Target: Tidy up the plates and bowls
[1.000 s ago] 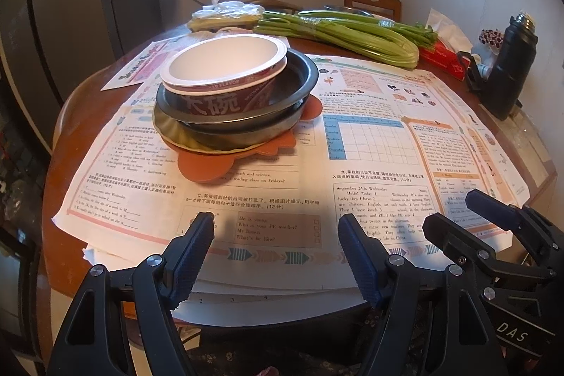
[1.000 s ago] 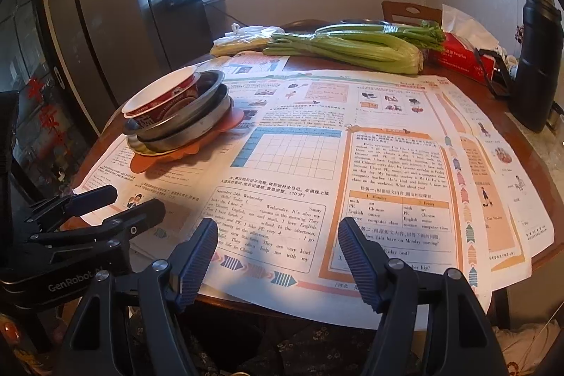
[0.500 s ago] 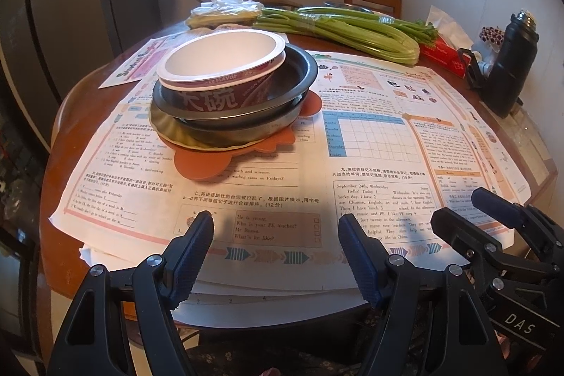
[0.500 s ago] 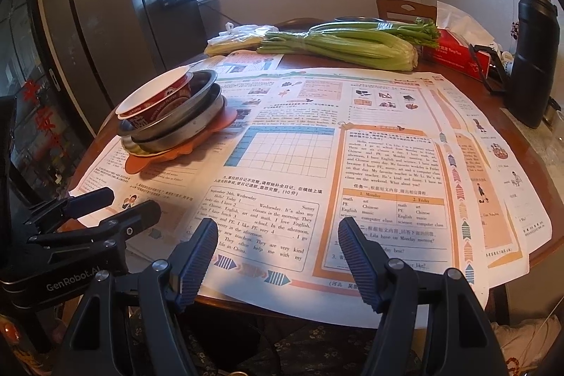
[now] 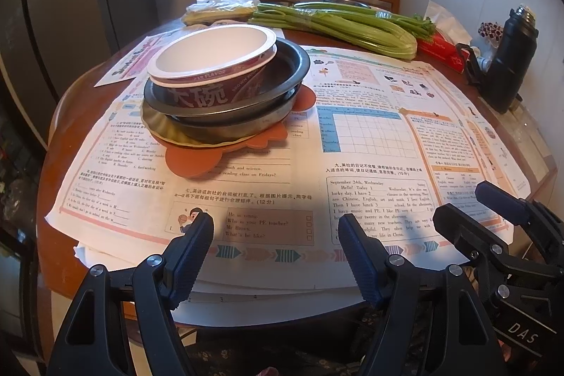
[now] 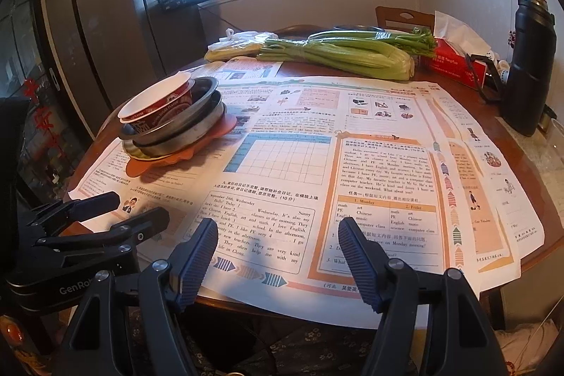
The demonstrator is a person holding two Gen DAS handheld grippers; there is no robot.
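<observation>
1. Two views; left wrist first. Left gripper has jaws wide apart, nothing between them, low over the near table edge above printed worksheets.
2. Stack sits ahead, left of centre on the worksheets: paper bowl on top, white inside, red-brown wall printed "大碗" and "BROWN"/"FLAVOR" on the rim band.
3. Paper bowl sits in a dark metal pan, which nests in a second metal pan; under that a yellowish scalloped plate, then an orange mat.
4. Worksheet text is readable: "September 24th, Wednesday", "What's he like?", "Mr Brown".
5. Right gripper shows at right, jaws apart, body marked "DAS".
6. Celery, red tissue box and black flask lie at the far side.
7. Right wrist view: right gripper spread open, empty, above the near table edge over the worksheets.
8. Stack is far left; paper bowl tilts in the pans.
9. Left gripper at left, open, marked "GenRob".
10. Worksheet reads "Monday", "Friday", "computer class".
</observation>
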